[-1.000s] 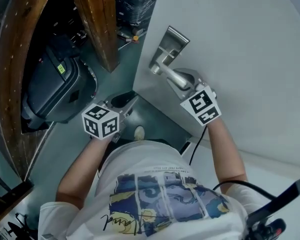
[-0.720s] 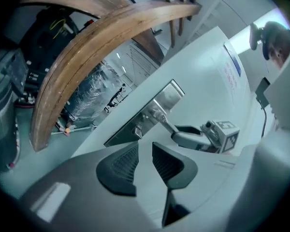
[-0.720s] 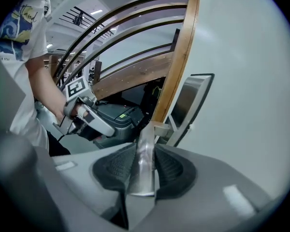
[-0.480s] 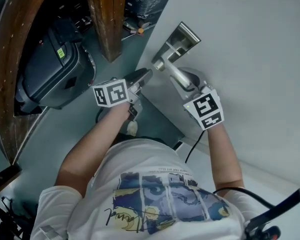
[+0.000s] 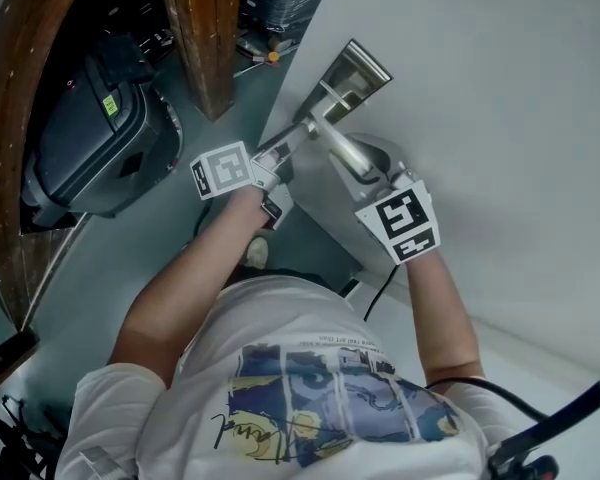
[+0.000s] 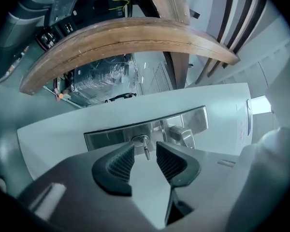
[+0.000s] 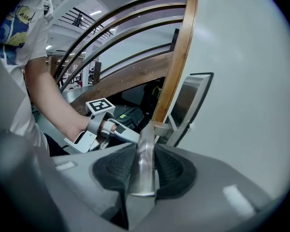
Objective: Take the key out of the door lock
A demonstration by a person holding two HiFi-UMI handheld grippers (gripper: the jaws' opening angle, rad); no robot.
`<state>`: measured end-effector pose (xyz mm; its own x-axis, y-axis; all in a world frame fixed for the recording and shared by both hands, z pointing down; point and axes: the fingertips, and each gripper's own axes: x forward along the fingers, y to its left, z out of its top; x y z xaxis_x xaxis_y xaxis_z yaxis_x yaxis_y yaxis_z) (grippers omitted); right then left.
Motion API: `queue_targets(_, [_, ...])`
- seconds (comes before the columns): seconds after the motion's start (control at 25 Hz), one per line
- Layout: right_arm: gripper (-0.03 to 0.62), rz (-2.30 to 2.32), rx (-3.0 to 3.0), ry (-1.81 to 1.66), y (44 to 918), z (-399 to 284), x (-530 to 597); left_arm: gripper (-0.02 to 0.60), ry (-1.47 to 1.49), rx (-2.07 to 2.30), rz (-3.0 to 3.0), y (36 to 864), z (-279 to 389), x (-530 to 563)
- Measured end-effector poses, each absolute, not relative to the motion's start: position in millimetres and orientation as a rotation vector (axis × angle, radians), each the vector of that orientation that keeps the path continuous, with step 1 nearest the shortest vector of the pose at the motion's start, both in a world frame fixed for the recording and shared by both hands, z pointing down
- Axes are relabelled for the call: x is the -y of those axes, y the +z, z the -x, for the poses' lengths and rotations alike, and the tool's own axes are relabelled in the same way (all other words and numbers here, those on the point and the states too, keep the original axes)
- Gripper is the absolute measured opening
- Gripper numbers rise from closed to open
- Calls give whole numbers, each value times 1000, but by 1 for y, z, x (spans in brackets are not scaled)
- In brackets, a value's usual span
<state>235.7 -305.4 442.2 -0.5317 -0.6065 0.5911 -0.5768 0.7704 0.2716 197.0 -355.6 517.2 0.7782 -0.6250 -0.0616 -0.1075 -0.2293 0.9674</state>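
Head view: white door point(image 5: 500, 98) filled the right of the frame, with a steel plate point(image 5: 352, 72) at upper centre and the handle point(image 5: 342, 151) running down-right from it. Right gripper point(image 5: 378, 175) sat right of centre, jaws clamped on the handle; the right gripper view showed the lever point(image 7: 145, 163) pinched between both pads. Left gripper point(image 5: 278, 154) was at centre, tips at the door edge by the plate. Left gripper view: key point(image 6: 146, 150) was in the lock at frame centre, sticking out of the plate point(image 6: 108, 138), between the tips of the left gripper point(image 6: 145, 154). Those jaws had just been opening and stood wide apart, pads not touching the key. Dark case point(image 5: 90, 148) lay at upper left.
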Motion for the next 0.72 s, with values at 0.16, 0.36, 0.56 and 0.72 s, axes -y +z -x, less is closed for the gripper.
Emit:
queue_targets(0.16, [117,-876,2271,-56,441,-234,304,135,-562,535,-1737,517,-203,358])
queue_targets(0.36, [118,-876,2273,-53,440,-235,304,44,-608,511,-1707,514,-206,360])
queue_targets(0.56, [118,-893,2282,-34,440,-236,304,37,-620,505,-1686,514,-206,359])
queue_targets(0.72, [117,-904,2281,-33,440,-235,304,32,-605,518,-1667,515,-205,359])
